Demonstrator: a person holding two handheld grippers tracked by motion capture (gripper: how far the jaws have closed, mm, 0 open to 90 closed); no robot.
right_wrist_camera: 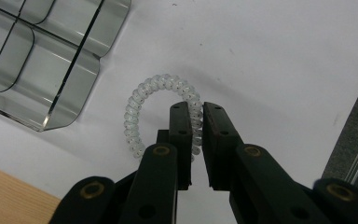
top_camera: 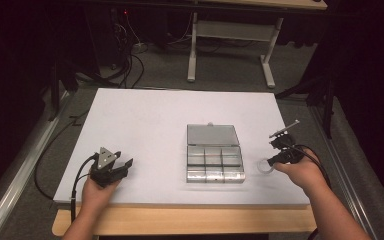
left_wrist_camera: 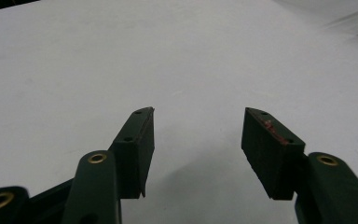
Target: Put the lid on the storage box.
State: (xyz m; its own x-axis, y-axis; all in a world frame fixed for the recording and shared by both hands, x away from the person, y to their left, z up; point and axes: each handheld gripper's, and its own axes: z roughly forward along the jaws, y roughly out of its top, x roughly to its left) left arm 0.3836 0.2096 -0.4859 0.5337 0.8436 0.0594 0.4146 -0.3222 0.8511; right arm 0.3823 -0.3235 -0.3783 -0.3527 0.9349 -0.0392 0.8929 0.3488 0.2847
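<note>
Clear coiled hair tie (right_wrist_camera: 142, 109) sits on the white bench (top_camera: 145, 120), just right of the open compartment box (top_camera: 215, 159), and my right gripper (right_wrist_camera: 196, 106) has its fingers (right_wrist_camera: 181, 122) nearly closed, pinching one side of that coil. Over on the near-left, my left gripper (left_wrist_camera: 198, 116) rests with fingers spread wide, nothing between them.

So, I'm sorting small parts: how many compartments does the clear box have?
6 in the clear box: a back row of three by the open lid, a front row of three.
</note>
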